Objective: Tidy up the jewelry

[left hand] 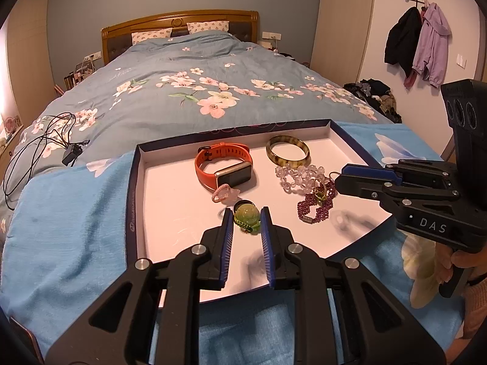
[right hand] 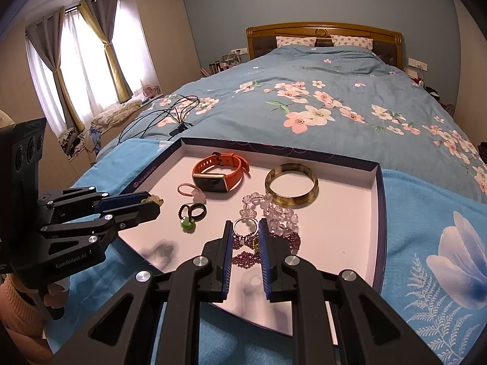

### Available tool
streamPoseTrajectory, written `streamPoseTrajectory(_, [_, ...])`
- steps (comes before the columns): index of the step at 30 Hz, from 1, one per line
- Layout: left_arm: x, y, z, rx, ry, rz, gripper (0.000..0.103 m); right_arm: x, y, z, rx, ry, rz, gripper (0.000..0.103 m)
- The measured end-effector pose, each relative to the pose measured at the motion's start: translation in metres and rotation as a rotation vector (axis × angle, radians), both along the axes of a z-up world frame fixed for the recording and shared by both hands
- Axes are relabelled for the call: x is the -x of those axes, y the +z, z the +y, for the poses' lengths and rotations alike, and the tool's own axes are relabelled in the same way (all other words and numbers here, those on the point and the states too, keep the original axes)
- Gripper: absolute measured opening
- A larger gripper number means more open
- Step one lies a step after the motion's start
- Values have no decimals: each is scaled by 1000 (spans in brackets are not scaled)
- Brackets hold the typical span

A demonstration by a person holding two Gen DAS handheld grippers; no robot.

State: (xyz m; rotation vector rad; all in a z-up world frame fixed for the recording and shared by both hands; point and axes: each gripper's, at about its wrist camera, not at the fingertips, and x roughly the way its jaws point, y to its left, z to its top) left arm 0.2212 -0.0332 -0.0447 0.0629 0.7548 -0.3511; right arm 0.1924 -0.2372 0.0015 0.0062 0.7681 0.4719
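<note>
A shallow box lid (left hand: 137, 188) (right hand: 377, 213) with a white floor lies on a blue towel on the bed. In it are an orange smartwatch (left hand: 225, 167) (right hand: 219, 173), an amber bangle (left hand: 287, 152) (right hand: 291, 187), a clear bead bracelet (left hand: 299, 176) (right hand: 274, 210), a purple bead bracelet (left hand: 316, 206) (right hand: 243, 255), a pink ring (left hand: 222, 193) (right hand: 190, 191) and a black ring with a green charm (right hand: 193, 214). My left gripper (left hand: 246, 217) (right hand: 150, 202) is shut on a green pendant (left hand: 246, 215) (right hand: 153, 199). My right gripper (right hand: 246, 232) (left hand: 338, 178) is shut on a silver ring (right hand: 246, 228).
A black cable and charger (left hand: 45, 143) (right hand: 170, 115) lie on the floral duvet to the left of the lid. Jackets hang on a wall hook (left hand: 417, 39) at the right. Curtained windows (right hand: 82, 54) stand at the left.
</note>
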Motion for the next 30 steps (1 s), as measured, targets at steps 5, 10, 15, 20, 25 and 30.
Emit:
streamPoseTrajectory(5, [-1, -1, 0, 1, 2, 1, 18, -1, 0, 1, 1, -1, 0, 15])
streamPoseTrajectory(10, [-2, -3, 0, 0, 2, 3, 18, -3, -1, 1, 7, -1, 4, 15])
streamPoseTrajectory(15, [-3, -5, 0, -3, 4, 4, 18, -8, -4, 2, 16, -1, 13, 15])
streamPoseTrajectory(20, [-5, -10, 3, -3, 9, 11, 18, -8, -5, 3, 20, 1, 15, 15])
streamPoseTrajectory(25, [-5, -10, 3, -5, 9, 11, 18, -8, -5, 3, 21, 1, 14, 15])
streamPoseTrajectory(30, [-5, -10, 3, -5, 9, 14, 18, -9, -6, 5, 24, 1, 13, 15])
